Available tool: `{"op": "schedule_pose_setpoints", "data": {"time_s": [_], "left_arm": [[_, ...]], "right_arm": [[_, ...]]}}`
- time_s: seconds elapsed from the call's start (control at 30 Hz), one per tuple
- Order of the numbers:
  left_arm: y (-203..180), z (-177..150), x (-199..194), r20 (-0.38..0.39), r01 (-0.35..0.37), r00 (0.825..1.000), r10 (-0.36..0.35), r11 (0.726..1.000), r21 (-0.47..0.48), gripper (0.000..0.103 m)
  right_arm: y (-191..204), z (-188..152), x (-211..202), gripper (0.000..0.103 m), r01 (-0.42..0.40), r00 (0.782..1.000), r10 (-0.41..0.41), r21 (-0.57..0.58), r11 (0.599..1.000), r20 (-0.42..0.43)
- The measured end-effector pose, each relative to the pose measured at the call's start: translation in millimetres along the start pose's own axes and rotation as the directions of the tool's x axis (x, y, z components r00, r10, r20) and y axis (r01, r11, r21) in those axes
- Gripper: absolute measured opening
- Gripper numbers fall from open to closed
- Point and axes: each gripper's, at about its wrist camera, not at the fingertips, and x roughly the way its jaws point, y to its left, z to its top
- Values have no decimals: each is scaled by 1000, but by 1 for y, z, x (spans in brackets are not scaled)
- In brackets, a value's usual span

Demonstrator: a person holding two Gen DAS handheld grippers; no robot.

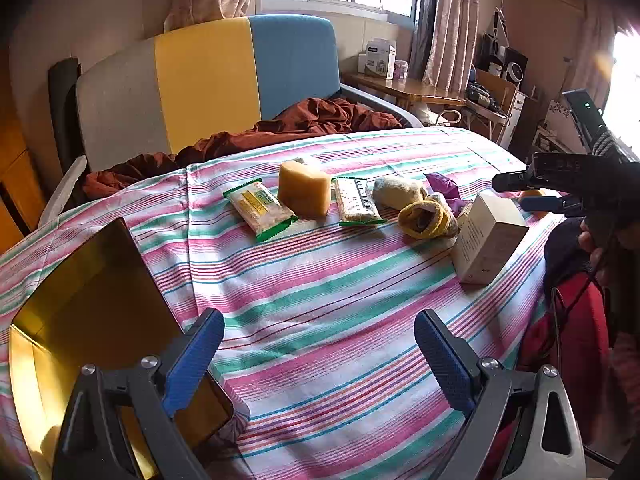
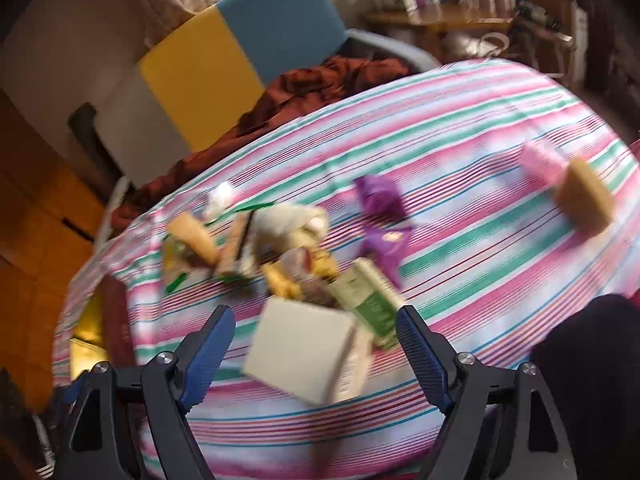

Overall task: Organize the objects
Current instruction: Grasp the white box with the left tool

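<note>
On the striped cloth (image 1: 320,280) lie two green-edged snack packets (image 1: 260,208) (image 1: 356,204), a yellow sponge block (image 1: 304,192), rolled cream and yellow socks (image 1: 420,216), a purple packet (image 1: 444,188) and a white carton (image 1: 488,240). My left gripper (image 1: 320,360) is open over bare cloth, well short of them. A gold box (image 1: 80,300) sits open at its left. My right gripper (image 2: 316,332) is open in a blurred view, with the white carton (image 2: 308,356) below and between its fingers, untouched. A green carton (image 2: 372,300) lies beside it. The right gripper (image 1: 512,192) also shows at the right edge of the left wrist view.
A second sponge (image 2: 584,204) and a pink roll (image 2: 540,164) lie far right. Behind the cloth are a rust-brown blanket (image 1: 312,120) and a grey, yellow and blue headboard (image 1: 208,80). A wooden table (image 1: 400,88) stands by the window. A person's red garment (image 1: 568,340) is at the right edge.
</note>
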Motion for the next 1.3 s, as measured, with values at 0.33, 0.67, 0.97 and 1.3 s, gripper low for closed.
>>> {"op": "schedule_pose_setpoints", "data": {"time_s": [0.33,0.67,0.97,1.3], "left_arm": [[13,-7,7,-42,-17,999,16,999,-27,97],[-14,10,41,-131,116,983,-125,990,-76,98],[-38,20,79,-197,243,942,-273,956,-165,98],[-11,5,80,-203,209,944,-260,947,-242,98]], "right_arm": [[45,0,31,85,-246,968,245,-11,969,-60],[-31,16,16,86,-1,989,-27,182,983,148],[-19,20,61,86,-341,926,366,215,915,-93],[35,-1,92,87,-653,635,691,239,719,-344]]}}
